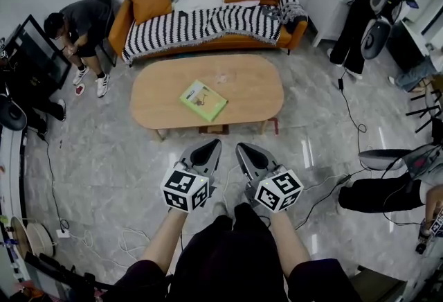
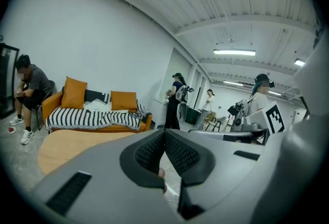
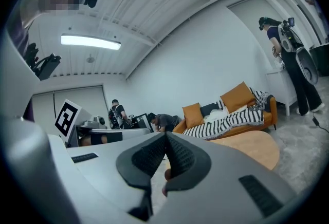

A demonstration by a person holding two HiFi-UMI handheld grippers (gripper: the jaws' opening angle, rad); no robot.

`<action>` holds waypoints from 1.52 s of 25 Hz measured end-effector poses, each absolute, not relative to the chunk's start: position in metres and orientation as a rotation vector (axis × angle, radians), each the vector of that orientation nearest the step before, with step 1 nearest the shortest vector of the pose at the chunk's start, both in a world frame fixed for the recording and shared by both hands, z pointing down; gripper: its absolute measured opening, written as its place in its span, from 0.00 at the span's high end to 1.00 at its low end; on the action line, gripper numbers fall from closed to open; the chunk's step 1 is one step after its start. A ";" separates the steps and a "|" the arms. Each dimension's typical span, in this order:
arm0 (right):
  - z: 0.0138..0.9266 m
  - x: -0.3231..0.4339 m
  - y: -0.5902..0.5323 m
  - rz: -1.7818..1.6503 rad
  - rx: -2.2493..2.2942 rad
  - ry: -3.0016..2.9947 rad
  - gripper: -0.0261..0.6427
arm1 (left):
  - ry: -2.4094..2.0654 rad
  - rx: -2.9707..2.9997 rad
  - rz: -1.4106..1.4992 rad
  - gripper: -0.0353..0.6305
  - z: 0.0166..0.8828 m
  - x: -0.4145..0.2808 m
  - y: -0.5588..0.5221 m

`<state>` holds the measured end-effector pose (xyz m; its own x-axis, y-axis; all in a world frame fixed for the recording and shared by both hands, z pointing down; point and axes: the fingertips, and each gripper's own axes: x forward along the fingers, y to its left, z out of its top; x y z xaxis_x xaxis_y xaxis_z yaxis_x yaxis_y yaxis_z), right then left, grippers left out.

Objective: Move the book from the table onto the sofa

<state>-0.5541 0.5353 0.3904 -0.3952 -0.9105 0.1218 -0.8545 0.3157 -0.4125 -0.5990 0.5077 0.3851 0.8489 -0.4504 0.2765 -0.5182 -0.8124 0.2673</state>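
A green book (image 1: pixel 203 100) lies flat near the middle of the oval wooden table (image 1: pixel 242 96). Behind the table stands the orange sofa (image 1: pixel 208 23) with a striped throw and orange cushions; it also shows in the left gripper view as the sofa (image 2: pixel 92 115) and in the right gripper view as the sofa (image 3: pixel 231 117). My left gripper (image 1: pixel 210 151) and right gripper (image 1: pixel 246 152) hover side by side over the floor, short of the table's near edge. Both are shut with nothing between the jaws. The book is hidden in both gripper views.
A person sits on a chair (image 1: pixel 83 34) left of the sofa. Another person stands at a white counter (image 1: pixel 360 10) at the back right. Cables (image 1: pixel 349 120) trail over the marble floor to the right, and more cables (image 1: pixel 90 238) lie at the lower left.
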 end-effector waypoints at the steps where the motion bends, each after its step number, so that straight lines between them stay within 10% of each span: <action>1: 0.391 -0.552 0.531 -0.633 -1.644 2.440 0.93 | -0.728 2.691 0.286 0.92 0.386 -0.597 0.504; 38: 0.427 -0.408 0.262 -0.840 -1.306 2.600 0.93 | -1.118 2.478 0.362 0.92 0.414 -0.475 0.246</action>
